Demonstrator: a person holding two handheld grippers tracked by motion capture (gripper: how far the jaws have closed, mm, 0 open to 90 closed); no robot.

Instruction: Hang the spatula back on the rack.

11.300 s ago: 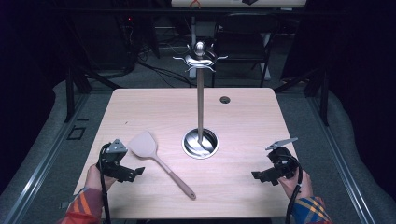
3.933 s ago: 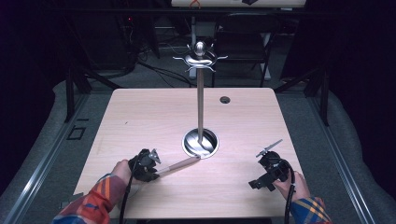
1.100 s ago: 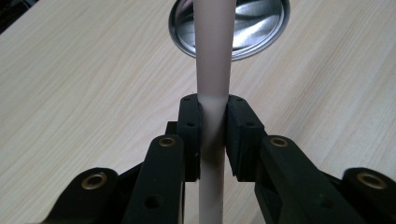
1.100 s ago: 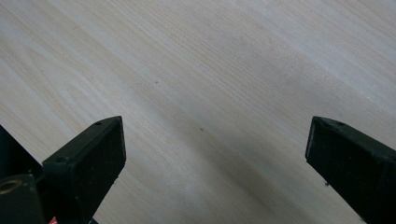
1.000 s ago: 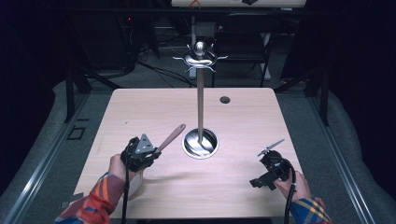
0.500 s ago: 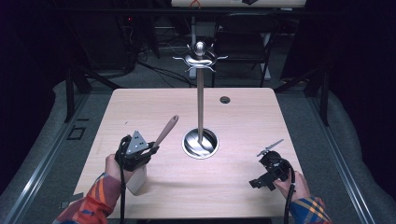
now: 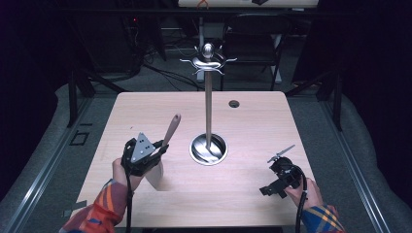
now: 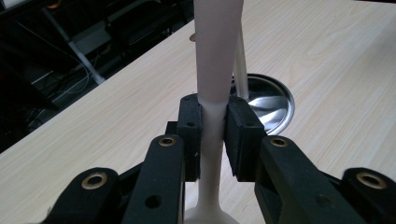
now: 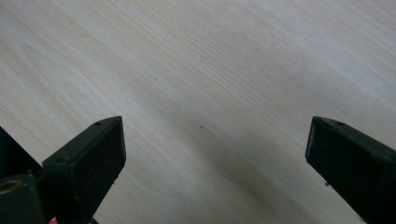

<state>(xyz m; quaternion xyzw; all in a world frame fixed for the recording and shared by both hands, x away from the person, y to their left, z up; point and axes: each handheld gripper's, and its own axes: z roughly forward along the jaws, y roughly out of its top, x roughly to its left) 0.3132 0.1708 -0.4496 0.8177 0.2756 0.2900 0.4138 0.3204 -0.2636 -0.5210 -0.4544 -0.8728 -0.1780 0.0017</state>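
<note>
A spatula with a white blade and a reddish-brown handle is held above the left part of the wooden table. My left gripper is shut on its white neck; the handle points up and away, and the blade hangs below the hand. In the left gripper view the black pads press on both sides of the white neck of the spatula. A tall metal utensil stand with hooks at its top rises from a round shiny base just right of the spatula. My right gripper rests low at the table's front right, open and holding nothing.
A small dark round hole sits in the table near its far edge. A dark chair and cables stand behind the table. Bare wood lies between the stand's base and the right gripper.
My left gripper has risen a little with the spatula, and the spatula has tipped more upright, its handle end swinging up and to the left. The right gripper has stayed in place.
</note>
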